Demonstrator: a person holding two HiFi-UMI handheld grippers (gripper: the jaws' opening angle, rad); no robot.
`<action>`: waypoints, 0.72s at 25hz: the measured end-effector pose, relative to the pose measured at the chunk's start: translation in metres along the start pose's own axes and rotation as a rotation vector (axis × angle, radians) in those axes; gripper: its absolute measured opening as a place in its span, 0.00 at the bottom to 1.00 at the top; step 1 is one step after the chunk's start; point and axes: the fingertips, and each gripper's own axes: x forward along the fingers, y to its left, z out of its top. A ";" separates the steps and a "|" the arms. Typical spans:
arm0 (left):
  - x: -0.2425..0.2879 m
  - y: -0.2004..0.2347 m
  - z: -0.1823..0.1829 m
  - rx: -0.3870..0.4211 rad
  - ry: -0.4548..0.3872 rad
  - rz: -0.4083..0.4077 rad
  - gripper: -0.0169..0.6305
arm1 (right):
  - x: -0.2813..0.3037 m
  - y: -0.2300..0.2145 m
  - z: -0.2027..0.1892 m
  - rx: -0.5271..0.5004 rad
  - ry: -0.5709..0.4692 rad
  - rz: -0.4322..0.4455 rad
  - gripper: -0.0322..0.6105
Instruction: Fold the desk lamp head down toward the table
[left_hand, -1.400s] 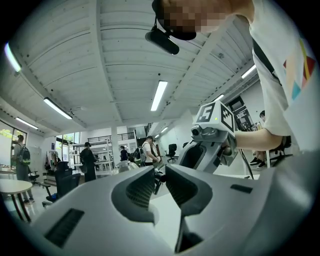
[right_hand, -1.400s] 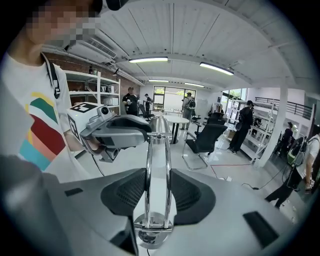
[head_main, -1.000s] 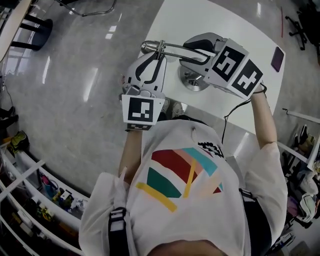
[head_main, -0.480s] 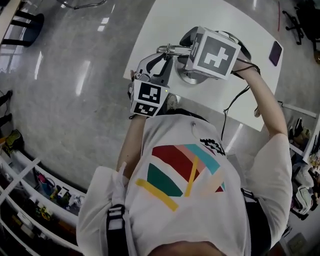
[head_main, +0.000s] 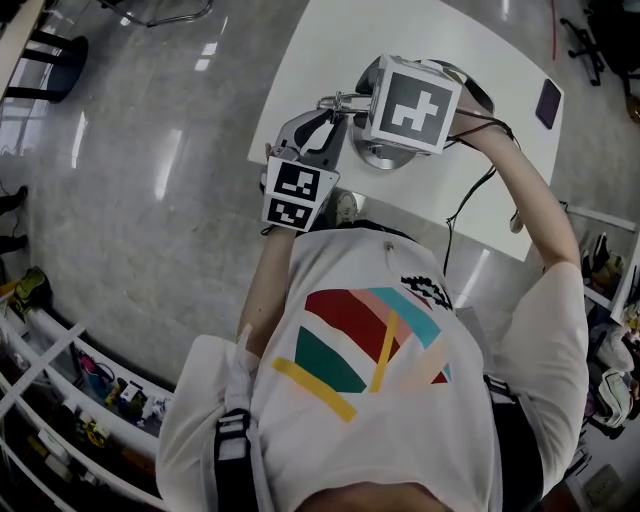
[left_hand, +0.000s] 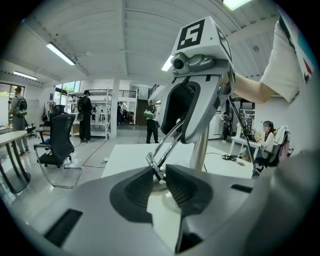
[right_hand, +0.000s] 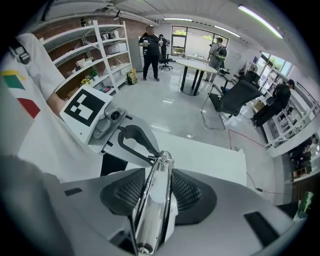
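Note:
A chrome desk lamp stands with its round base (head_main: 381, 158) near the front edge of the white table (head_main: 330, 40). My right gripper (right_hand: 154, 192) points steeply down and is shut on the lamp's shiny chrome head bar (right_hand: 152, 210), which runs lengthwise between its pads. My left gripper (left_hand: 159, 182) is shut on the small joint (left_hand: 154, 168) at the far end of that bar, where two thin rods (left_hand: 170, 142) meet. In the left gripper view the lamp's upright post (left_hand: 200, 150) rises behind the right gripper (left_hand: 187, 107).
A dark purple flat object (head_main: 549, 100) lies at the table's far right. A black cable (head_main: 470, 205) hangs off the table's near edge. Office chairs (left_hand: 59, 142), shelves (right_hand: 95, 55), another table (right_hand: 197, 67) and several standing people fill the room around.
Both grippers have sunk toward the table with the lamp's bar. The right gripper has tipped to point more downward, so its marker cube now faces the head camera.

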 end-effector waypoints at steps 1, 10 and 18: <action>0.000 0.000 -0.001 0.003 0.002 0.000 0.20 | 0.001 0.000 -0.001 -0.003 -0.002 0.001 0.31; -0.018 -0.006 0.029 0.064 -0.060 0.030 0.20 | -0.020 0.001 -0.001 -0.088 -0.055 -0.146 0.31; -0.066 0.018 0.180 0.096 -0.438 0.024 0.20 | -0.198 -0.042 0.021 0.315 -0.734 -0.675 0.31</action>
